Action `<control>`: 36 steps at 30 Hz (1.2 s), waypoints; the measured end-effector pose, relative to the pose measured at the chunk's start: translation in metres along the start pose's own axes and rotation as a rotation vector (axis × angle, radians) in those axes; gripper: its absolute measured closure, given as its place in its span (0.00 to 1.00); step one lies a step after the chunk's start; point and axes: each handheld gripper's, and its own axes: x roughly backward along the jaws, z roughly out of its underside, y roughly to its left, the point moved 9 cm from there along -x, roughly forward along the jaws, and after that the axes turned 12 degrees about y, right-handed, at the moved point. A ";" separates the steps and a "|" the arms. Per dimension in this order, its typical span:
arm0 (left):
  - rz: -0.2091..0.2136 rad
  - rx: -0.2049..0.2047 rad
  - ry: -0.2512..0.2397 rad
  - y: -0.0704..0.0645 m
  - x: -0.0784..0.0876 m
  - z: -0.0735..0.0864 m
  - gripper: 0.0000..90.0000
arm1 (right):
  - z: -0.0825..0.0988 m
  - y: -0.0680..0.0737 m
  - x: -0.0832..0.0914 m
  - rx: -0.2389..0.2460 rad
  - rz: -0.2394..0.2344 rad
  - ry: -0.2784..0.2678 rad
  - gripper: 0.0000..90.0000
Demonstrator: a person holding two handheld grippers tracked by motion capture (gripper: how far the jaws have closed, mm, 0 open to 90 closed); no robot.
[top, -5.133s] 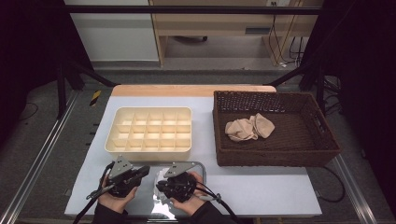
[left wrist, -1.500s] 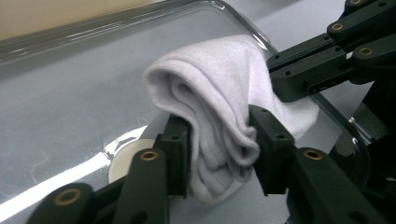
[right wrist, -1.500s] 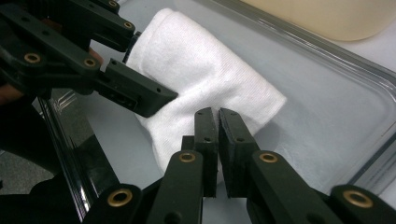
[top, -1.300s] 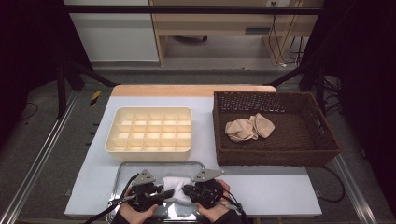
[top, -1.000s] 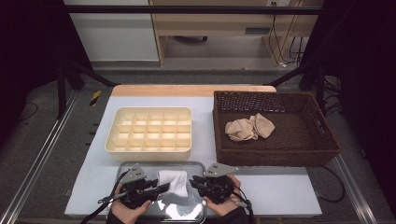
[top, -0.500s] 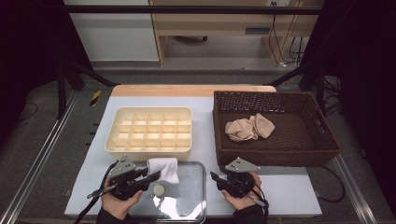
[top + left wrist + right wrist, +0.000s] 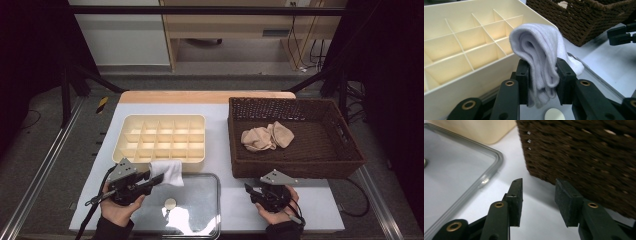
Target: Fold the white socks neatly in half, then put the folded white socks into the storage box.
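A folded white sock (image 7: 168, 171) (image 7: 541, 47) is pinched between the pads of my left gripper (image 7: 155, 179) (image 7: 543, 75), which is shut on it. It hangs above the near edge of the cream divided box (image 7: 162, 118) (image 7: 474, 72), close to the box's right corner. My right gripper (image 7: 250, 192) (image 7: 537, 197) stands open low over the white table, in front of the brown wicker basket (image 7: 295, 167) (image 7: 584, 150). Its jaws have just been closing a little, with nothing between them.
A clear grey-rimmed tray (image 7: 200, 200) (image 7: 454, 165) lies at the table's front with a small round disc (image 7: 170, 203) on it. Beige socks (image 7: 267, 136) lie in the basket. The right gripper's tips (image 7: 621, 35) show at the right edge of the left gripper view.
The left gripper lifted the white sock off the clear tray and carried it left, up to the divided box. The right gripper let go, opened, and moved right to the basket's front.
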 end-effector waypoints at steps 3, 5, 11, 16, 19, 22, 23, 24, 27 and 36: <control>-0.016 0.000 -0.005 0.007 0.005 -0.005 0.75 | 0.003 -0.006 0.002 -0.013 0.008 0.004 0.66; -0.029 0.002 -0.011 0.012 0.007 -0.009 0.75 | 0.004 -0.010 0.003 -0.016 0.021 0.003 0.66; -0.051 0.008 -0.020 0.024 0.015 -0.019 0.75 | 0.007 -0.019 0.009 -0.039 0.038 -0.007 0.66; -0.072 0.009 -0.020 0.031 0.019 -0.026 0.75 | 0.009 -0.024 0.013 -0.046 0.047 -0.013 0.66; -0.088 0.004 -0.009 0.037 0.019 -0.029 0.75 | 0.011 -0.025 0.015 -0.049 0.051 -0.013 0.66; -0.101 0.013 -0.007 0.046 0.019 -0.034 0.75 | 0.013 -0.026 0.014 -0.050 0.050 -0.007 0.66; -0.106 0.016 -0.009 0.049 0.020 -0.036 0.75 | 0.014 -0.026 0.014 -0.048 0.052 -0.004 0.66; -0.110 0.019 -0.010 0.052 0.020 -0.038 0.75 | 0.014 -0.026 0.013 -0.046 0.054 -0.002 0.66; -0.132 0.026 -0.012 0.061 0.022 -0.042 0.75 | 0.015 -0.026 0.012 -0.042 0.056 0.001 0.65; -0.183 0.055 0.015 0.084 0.011 -0.044 0.75 | 0.013 -0.024 0.012 -0.046 0.047 -0.020 0.63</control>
